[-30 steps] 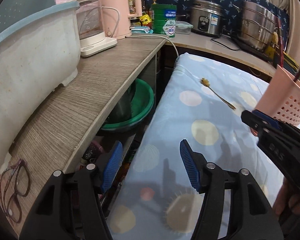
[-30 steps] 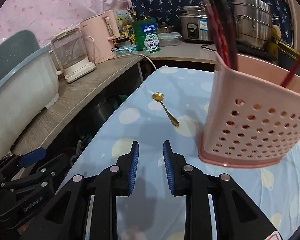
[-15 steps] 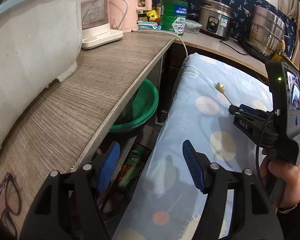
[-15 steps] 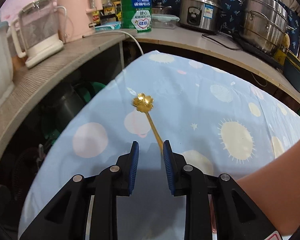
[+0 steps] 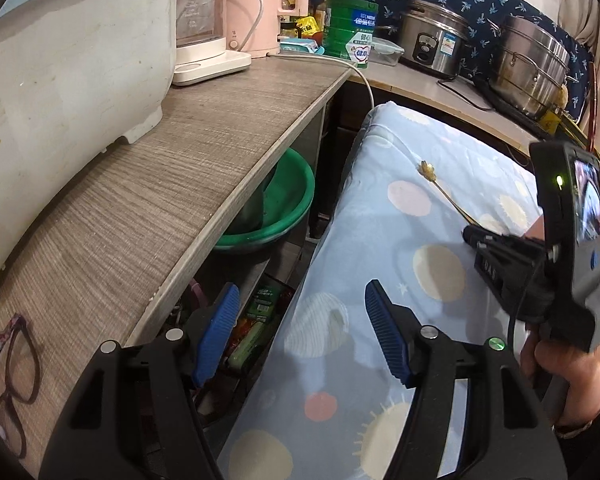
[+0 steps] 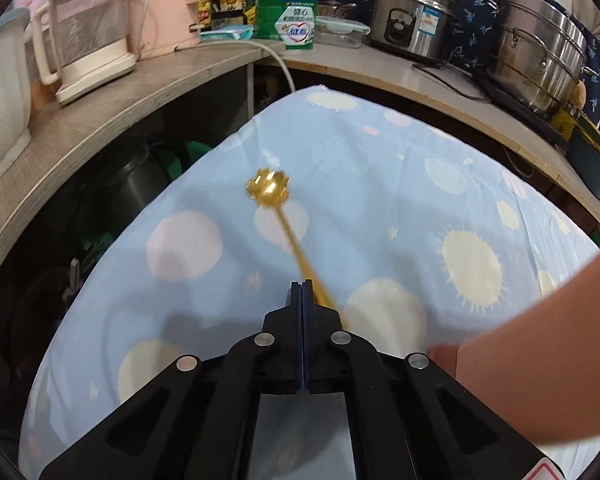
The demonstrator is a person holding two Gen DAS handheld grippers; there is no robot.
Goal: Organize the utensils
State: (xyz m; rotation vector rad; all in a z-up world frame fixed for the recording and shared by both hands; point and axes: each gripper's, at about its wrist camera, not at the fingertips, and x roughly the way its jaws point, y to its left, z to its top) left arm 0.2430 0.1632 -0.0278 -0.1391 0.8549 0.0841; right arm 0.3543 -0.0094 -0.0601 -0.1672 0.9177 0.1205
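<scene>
The right claw (image 6: 302, 285) is clenched on the handle of the gold spoon (image 6: 269, 189), whose flower-shaped bowl juts ahead over the blue cloth (image 6: 380, 184). The left claw (image 5: 300, 330) hangs released and empty at the cloth's edge, well apart from the spoon.

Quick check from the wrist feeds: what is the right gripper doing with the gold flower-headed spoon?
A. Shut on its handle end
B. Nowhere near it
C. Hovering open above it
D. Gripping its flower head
A. In the right wrist view the right gripper has its blue pads pressed together at the handle end of the gold spoon, whose flower head sticks out ahead over the blue cloth; the left wrist view shows the same.
</scene>
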